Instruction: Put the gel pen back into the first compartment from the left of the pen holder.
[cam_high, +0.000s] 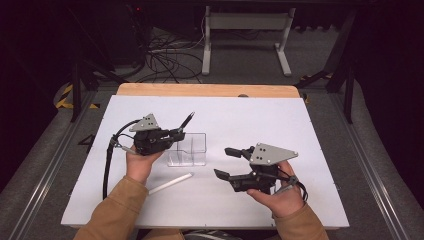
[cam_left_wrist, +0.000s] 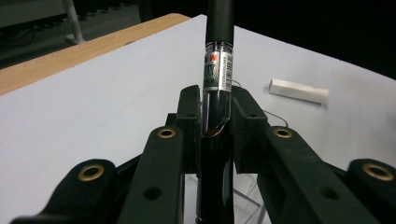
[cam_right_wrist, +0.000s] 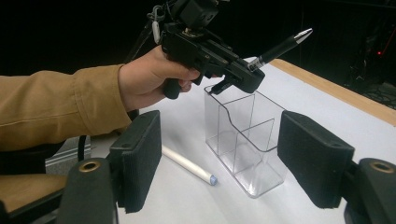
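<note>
Jaws of the left gripper (cam_high: 176, 133) pinch a black pen (cam_high: 187, 121) just above the clear box (cam_high: 192, 150); the right gripper (cam_high: 229, 162) is spread, with nothing between its 2 pads.

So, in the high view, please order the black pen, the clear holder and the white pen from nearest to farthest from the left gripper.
1. Black pen: clamped in the left gripper, pointing up and away.
2. Clear holder: just beneath the jaws, on the right.
3. White pen: lying on the table, toward the person.
</note>
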